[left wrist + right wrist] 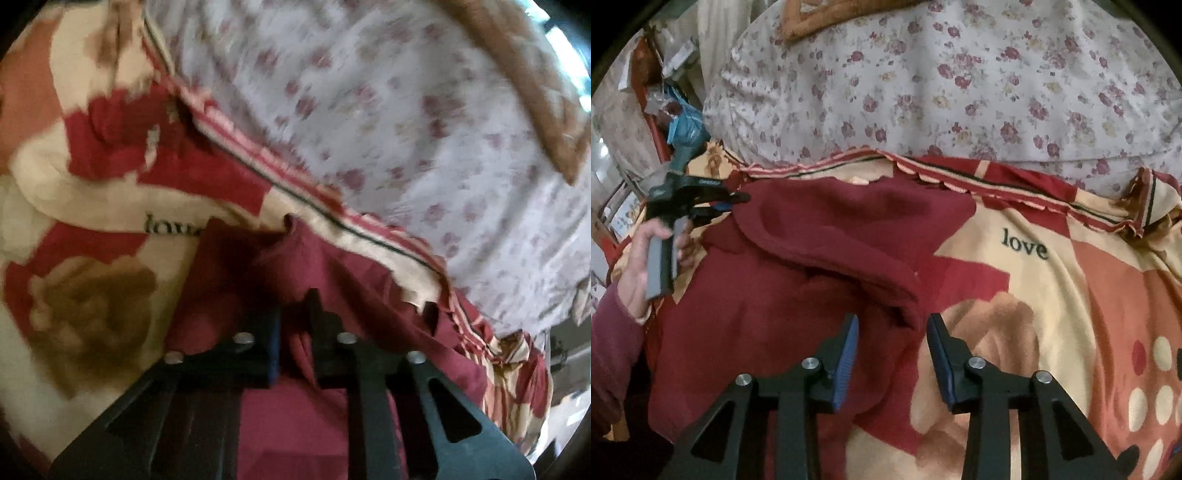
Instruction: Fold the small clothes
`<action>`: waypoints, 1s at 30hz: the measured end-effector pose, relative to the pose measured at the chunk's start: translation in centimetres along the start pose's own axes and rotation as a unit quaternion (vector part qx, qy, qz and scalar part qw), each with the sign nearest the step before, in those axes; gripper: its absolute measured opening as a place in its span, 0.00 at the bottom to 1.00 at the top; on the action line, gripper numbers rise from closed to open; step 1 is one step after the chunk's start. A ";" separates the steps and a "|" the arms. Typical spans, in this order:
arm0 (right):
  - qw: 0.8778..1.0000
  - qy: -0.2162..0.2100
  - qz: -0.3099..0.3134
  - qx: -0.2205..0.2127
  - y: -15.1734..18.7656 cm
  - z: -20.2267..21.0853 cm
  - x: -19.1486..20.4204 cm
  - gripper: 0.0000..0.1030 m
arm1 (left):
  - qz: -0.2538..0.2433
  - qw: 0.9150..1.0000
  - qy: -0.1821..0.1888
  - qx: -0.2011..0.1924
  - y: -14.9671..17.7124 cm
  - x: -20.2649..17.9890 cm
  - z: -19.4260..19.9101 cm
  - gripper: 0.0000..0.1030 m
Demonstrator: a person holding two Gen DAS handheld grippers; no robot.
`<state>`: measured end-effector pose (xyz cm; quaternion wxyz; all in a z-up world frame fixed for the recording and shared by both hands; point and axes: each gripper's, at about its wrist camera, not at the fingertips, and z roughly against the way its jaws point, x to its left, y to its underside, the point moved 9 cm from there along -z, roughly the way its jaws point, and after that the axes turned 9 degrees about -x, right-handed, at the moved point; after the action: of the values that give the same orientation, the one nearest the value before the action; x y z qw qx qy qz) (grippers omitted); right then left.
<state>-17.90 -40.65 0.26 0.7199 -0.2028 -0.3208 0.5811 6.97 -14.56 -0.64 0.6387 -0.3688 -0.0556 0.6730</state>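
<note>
Right tongs [892,354]: released, blue pads [847,360] apart with a clear gap. The lower right edge of the dark red garment [798,266] sits in that gap but neither pad presses on it.

Garment lies crumpled on a bed, on a blanket [1052,295] patterned in cream, red and brown. Most of the garment is left of and beyond the right tongs, with a thick fold running across its middle.

Right of the right tongs, further out: the word "love" [1024,245] in dark lowercase print on the blanket. No other readable text or brand.

Left tongs [291,332]: clenched on the garment [325,406], red cloth bunched between the pads in the left wrist view. In the right wrist view the same tongs [733,201] bite the garment's far left edge, held by a hand [646,266] in a dark red sleeve [613,354].

Left wrist view: "lou", cut off by the garment, shows just beyond the left tongs; frame is blurred.

Beyond both: blanket's striped frilled border [960,177], then a pale floral sheet [960,92].
</note>
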 end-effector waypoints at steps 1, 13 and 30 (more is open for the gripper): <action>1.000 0.001 0.000 -0.002 -0.2 0.0 -0.1 0.36 | -0.006 1.000 0.017 -0.011 -0.1 -0.5 1.4 0.07; 0.992 -0.002 -0.129 0.008 -4.6 -5.3 -2.7 0.67 | -0.005 0.999 0.033 -0.021 2.3 2.0 4.2 0.06; 0.983 -0.007 -0.182 0.038 -4.5 -9.3 -3.9 0.73 | 0.035 0.999 -0.006 0.017 1.8 0.8 -0.2 0.59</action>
<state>-8.72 -44.74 -4.24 0.8183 -0.1094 -0.3353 0.4539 5.66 -14.29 -2.12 0.6207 -0.3556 -0.0344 0.6980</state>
